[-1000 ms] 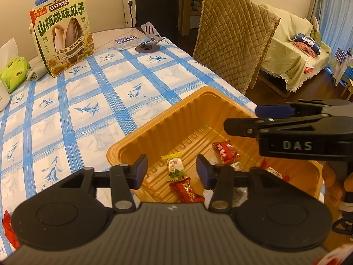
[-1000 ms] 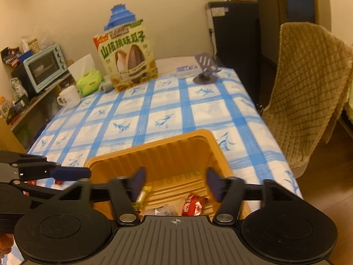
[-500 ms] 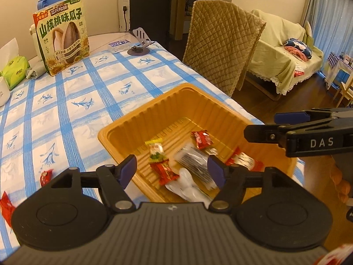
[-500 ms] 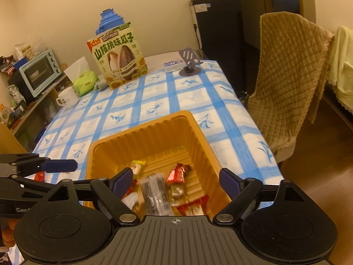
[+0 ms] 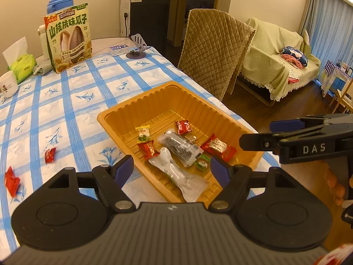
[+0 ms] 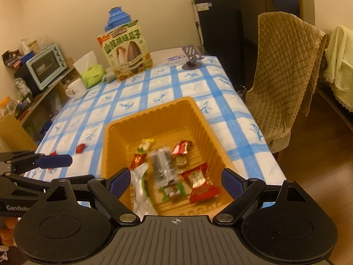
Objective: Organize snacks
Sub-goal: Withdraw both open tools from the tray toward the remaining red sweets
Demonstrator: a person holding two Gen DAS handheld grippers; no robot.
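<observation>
An orange plastic tray (image 5: 110, 119) sits on the blue-checked tablecloth near its right edge. It holds several wrapped snacks: a silver packet (image 5: 174, 167), a dark clear-wrapped bar (image 5: 178, 145), red candies (image 5: 218, 146) and a yellow-green sweet (image 5: 143, 132). My left gripper (image 5: 171, 165) hovers above the tray's near end; its jaws are opening and nothing is between them. My right gripper (image 6: 175, 180) hangs wide open and empty over the same end, beside the left one. Two loose red candies (image 5: 49, 154) (image 5: 12, 180) lie on the cloth left of the tray (image 6: 106, 132).
At the table's far end stand a large sunflower-seed bag (image 5: 68, 37), a green tissue pack (image 5: 22, 66), a white mug (image 5: 7, 86) and a phone stand (image 5: 136, 48). A quilt-covered chair (image 5: 214, 50) stands by the right edge. A toaster oven (image 6: 45, 66) sits on a shelf to the left.
Both grippers have drawn back and upward from the tray while their jaws spread wide. The silver packet and the dark bar now show lying in the tray.
</observation>
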